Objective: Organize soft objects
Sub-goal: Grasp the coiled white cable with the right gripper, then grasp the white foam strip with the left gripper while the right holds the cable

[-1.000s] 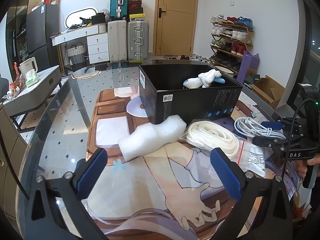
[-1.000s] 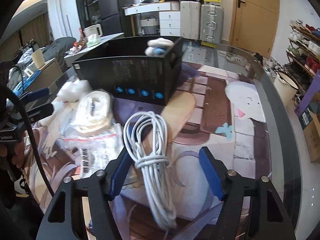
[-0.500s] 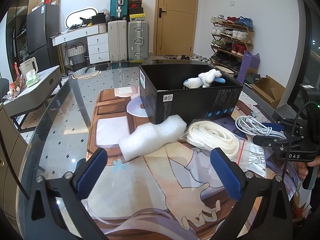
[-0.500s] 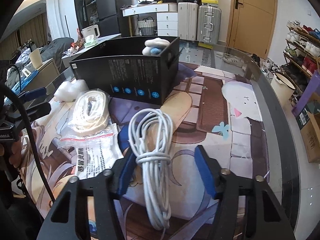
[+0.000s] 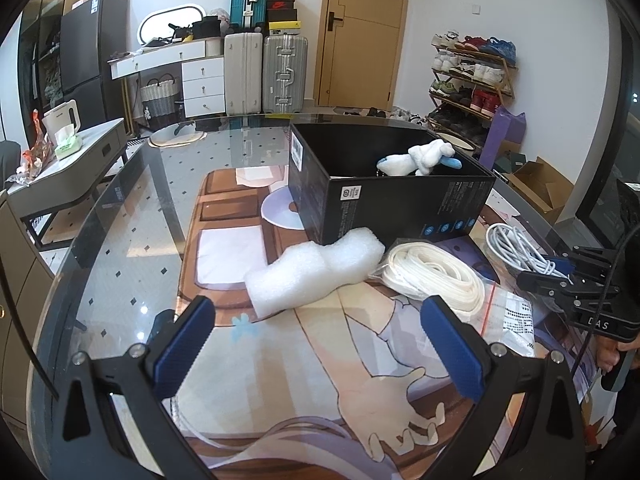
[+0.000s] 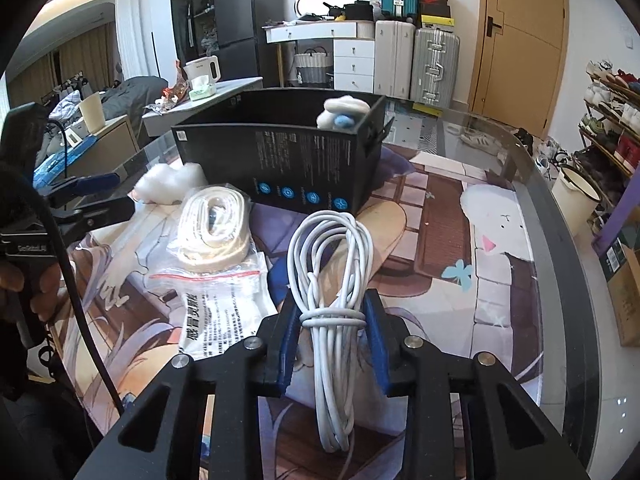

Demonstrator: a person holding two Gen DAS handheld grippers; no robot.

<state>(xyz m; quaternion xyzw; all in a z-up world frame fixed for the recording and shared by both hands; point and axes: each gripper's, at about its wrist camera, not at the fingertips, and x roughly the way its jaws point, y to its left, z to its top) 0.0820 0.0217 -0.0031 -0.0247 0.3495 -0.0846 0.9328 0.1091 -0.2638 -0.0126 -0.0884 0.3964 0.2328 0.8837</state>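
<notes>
My right jaws pinch the white cable, a smooth coiled bundle bound at its waist, tilted down over the printed mat. My left jaws stand wide and hold nothing, angled down at the table. Ahead lie a bumpy foam block, a flat coiled strap and the black box holding a plush.

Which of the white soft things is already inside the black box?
The white plush toy with blue parts; the foam piece, strap roll and cable lie outside.
</notes>
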